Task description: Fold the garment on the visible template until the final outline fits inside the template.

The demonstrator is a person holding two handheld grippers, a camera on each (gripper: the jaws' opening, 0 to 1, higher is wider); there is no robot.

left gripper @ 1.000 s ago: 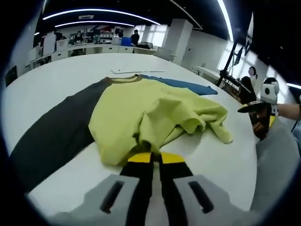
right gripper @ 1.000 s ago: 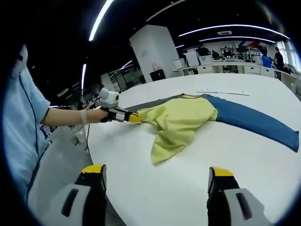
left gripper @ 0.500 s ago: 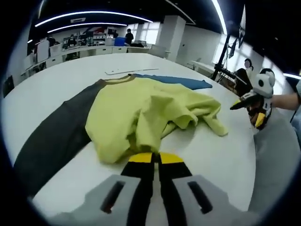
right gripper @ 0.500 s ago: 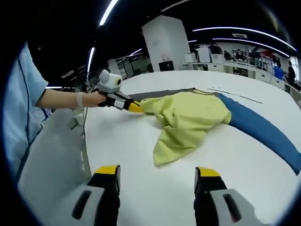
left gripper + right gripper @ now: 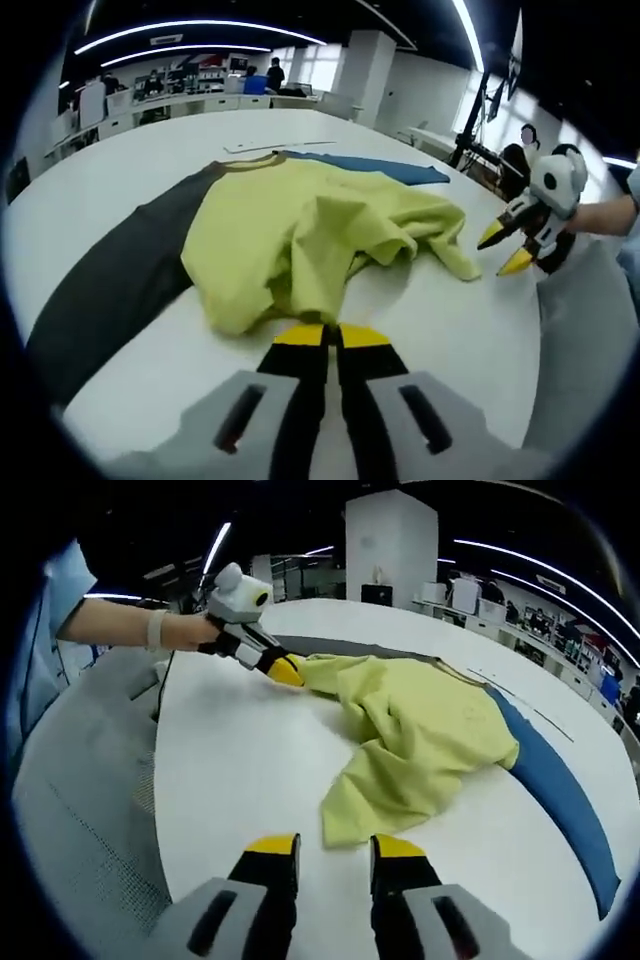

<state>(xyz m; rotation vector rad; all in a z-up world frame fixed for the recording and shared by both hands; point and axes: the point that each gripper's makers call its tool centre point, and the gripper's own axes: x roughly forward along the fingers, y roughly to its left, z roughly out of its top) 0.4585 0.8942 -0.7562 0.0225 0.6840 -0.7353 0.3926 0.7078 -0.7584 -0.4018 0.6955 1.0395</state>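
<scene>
Surface: white round table (image 5: 230, 770), open office behind (desks, ceiling strips) | garment (image 5: 420, 730) — yellow body bunched mid-table, grey and blue sleeves spread | left gripper (image 5: 331, 340) pinches its hem | right gripper (image 5: 333, 848) — jaws narrower than before, slightly apart, nearer cloth edge

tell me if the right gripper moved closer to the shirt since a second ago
Yes. In the left gripper view the right gripper has come down toward the yellow shirt's loose corner.

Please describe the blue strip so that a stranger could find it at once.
On the white table lies a crumpled yellow shirt. The blue strip lies flat, reaching out from under it on one side. A dark grey strip reaches out on the other side; only colour separates them.
</scene>
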